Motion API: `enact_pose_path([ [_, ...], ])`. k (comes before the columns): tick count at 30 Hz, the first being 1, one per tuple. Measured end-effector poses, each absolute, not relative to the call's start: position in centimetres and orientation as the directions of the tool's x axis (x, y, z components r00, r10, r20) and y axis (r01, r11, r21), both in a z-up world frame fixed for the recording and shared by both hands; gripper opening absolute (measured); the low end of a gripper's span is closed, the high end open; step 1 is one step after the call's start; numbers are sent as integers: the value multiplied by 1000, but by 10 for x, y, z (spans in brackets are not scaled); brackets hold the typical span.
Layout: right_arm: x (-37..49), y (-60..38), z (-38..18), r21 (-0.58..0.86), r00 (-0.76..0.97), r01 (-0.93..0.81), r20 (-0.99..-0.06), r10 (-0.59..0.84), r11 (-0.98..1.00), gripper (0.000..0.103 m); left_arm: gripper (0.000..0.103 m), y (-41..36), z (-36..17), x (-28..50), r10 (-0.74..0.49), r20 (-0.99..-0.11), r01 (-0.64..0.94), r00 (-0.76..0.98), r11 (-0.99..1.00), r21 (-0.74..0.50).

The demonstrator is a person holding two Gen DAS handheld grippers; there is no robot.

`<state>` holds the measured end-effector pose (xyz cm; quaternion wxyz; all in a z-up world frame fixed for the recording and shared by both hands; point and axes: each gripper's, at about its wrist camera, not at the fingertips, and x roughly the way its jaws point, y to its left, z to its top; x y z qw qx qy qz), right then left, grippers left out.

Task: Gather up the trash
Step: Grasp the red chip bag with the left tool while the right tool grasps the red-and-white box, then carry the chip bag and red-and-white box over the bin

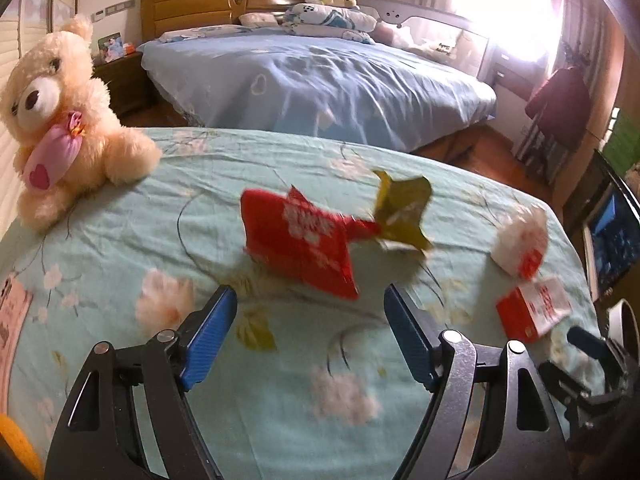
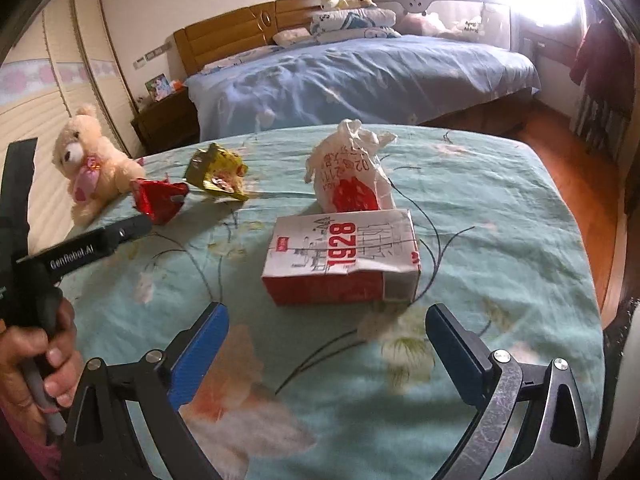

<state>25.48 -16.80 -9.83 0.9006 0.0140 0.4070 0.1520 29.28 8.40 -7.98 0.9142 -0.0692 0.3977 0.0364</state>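
Note:
Trash lies on a bed with a light green floral sheet (image 1: 120, 240). A red snack wrapper (image 1: 304, 240) is just ahead of my left gripper (image 1: 310, 296), which stands open and empty above the sheet. A crumpled yellow-green wrapper (image 1: 404, 208) touches the red one on its right. A white and red carton (image 2: 344, 256) marked 1928 lies right before my right gripper (image 2: 326, 312), also open and empty. Behind the carton stands a crumpled white bag (image 2: 352, 172) with red print. The carton (image 1: 532, 308) and bag (image 1: 520, 240) show at the right of the left wrist view.
A cream teddy bear (image 1: 60, 120) sits at the sheet's far left edge. A second bed with a blue cover (image 1: 320, 80) stands beyond a strip of wooden floor (image 2: 560, 152). A hand (image 2: 28, 364) holds the left gripper's handle in the right wrist view.

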Motion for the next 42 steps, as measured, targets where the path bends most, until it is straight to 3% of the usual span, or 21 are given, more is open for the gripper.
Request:
enact_pose_path([
  [6,273,-171,-105,175,598,-246,-747,291,953,100,77,89,-86,309,15,-732,-139,681,984,-109],
  [8,277,-169,-106,190,587,-250,-750,305,949,100,64,90,-88,311,6,-729,-134,684,984,-118],
  [10,280,-168,-107,206,581,-257,-748,321,944,100,37,88,-91,313,-9,-739,-120,674,985,-122],
  [13,282,-167,-106,203,585,-248,-748,313,947,98,8,87,-95,314,-25,-748,-106,663,986,-127],
  [15,283,-167,-106,197,592,-243,-745,306,950,90,8,87,-94,313,-35,-747,-99,663,986,-134],
  [42,198,-222,-75,262,671,-200,-665,326,944,90,5,9,-68,218,-193,-724,100,662,980,-171],
])
